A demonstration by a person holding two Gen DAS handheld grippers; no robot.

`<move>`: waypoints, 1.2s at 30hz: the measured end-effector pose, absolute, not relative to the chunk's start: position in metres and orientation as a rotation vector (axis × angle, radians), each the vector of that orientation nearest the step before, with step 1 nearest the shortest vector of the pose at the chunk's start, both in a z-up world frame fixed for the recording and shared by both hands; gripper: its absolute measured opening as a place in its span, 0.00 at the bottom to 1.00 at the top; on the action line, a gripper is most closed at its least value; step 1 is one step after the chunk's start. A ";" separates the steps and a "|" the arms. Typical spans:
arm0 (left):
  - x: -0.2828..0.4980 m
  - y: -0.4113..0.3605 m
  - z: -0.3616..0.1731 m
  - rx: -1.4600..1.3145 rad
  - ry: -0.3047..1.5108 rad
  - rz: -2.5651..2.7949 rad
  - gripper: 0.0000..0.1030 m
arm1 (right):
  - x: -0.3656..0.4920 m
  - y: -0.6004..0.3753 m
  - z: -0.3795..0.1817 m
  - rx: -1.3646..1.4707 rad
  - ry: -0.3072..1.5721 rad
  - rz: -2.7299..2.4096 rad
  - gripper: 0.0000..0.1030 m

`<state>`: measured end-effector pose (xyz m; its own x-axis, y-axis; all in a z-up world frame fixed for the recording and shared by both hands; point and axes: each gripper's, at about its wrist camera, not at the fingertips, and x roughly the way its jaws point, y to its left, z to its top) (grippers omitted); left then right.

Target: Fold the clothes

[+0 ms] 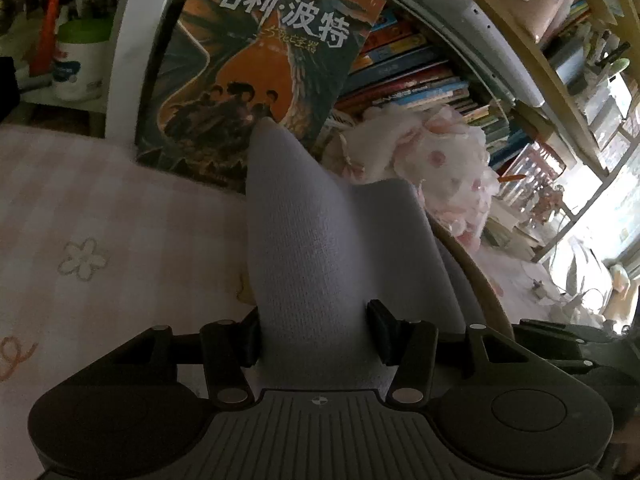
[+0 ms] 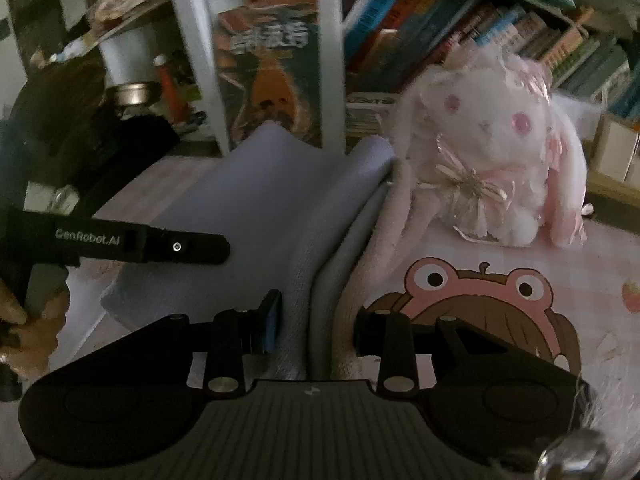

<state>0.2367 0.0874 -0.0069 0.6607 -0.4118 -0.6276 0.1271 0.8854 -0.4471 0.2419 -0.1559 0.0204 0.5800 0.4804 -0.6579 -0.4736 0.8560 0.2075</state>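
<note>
We hold the left hand-held gripper point(image 1: 314, 334) closed on a pale lavender knitted garment point(image 1: 304, 240), whose cloth fills the gap between the two black fingers point(image 1: 380, 330) and rises ahead of them in a peaked fold. The garment lies on a pink-and-white checked cloth with flower prints point(image 1: 100, 232) that covers the desk. Behind the peak stands a large orange and dark book with white Chinese lettering on its cover point(image 1: 264, 72), leaning against a white upright post point(image 1: 132, 40). To the right of the garment sits a fluffy white and pink plush rabbit point(image 1: 432, 148), in front of a row of coloured books point(image 1: 416, 76) on a shelf.

From the right wrist view, the right hand-held gripper point(image 2: 316, 326) has its fingers set on either side of a raised fold of the same garment point(image 2: 260, 200), with the blue-padded left finger point(image 2: 270, 328) pressed against the cloth; the right finger is partly hidden by the fold, so we cannot tell how firmly the cloth is pinched. The left hand-held gripper point(image 2: 140, 246) reaches in from the left over the garment. The plush rabbit point(image 2: 492, 152) sits upright just beside the garment's right edge. Below it, the checked cloth point(image 2: 600, 256) shows a printed pink frog face with brown hair point(image 2: 480, 300).
</note>
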 end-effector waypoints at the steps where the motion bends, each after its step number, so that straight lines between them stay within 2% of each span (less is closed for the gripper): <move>1: 0.239 0.089 -0.010 -0.394 0.799 -0.309 0.50 | 0.246 -0.158 0.018 0.027 0.775 0.556 0.31; 4: 0.247 0.092 -0.022 -0.419 0.828 -0.276 0.50 | 0.259 -0.167 0.006 0.091 0.787 0.536 0.34; 6: 0.248 0.093 -0.028 -0.431 0.841 -0.266 0.52 | 0.266 -0.174 -0.003 0.134 0.808 0.512 0.43; 15: 0.243 0.093 -0.028 -0.401 0.829 -0.242 0.56 | 0.272 -0.194 -0.021 0.344 0.863 0.453 0.64; 22: 0.213 0.089 -0.001 -0.303 0.708 -0.161 0.58 | 0.251 -0.203 -0.002 0.378 0.798 0.377 0.65; 26: 0.192 0.082 0.015 -0.244 0.642 -0.153 0.65 | 0.232 -0.206 0.013 0.344 0.736 0.328 0.68; 31: 0.168 0.067 0.023 -0.148 0.609 -0.128 0.81 | 0.197 -0.199 0.023 0.221 0.674 0.270 0.75; 36: 0.144 0.052 0.020 -0.080 0.628 -0.132 0.86 | 0.166 -0.194 0.022 0.189 0.671 0.217 0.87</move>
<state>0.1437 0.0522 0.0203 0.8010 -0.1476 -0.5801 0.0991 0.9884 -0.1147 0.1664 -0.1941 0.0220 0.7623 0.2585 -0.5934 -0.1374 0.9605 0.2419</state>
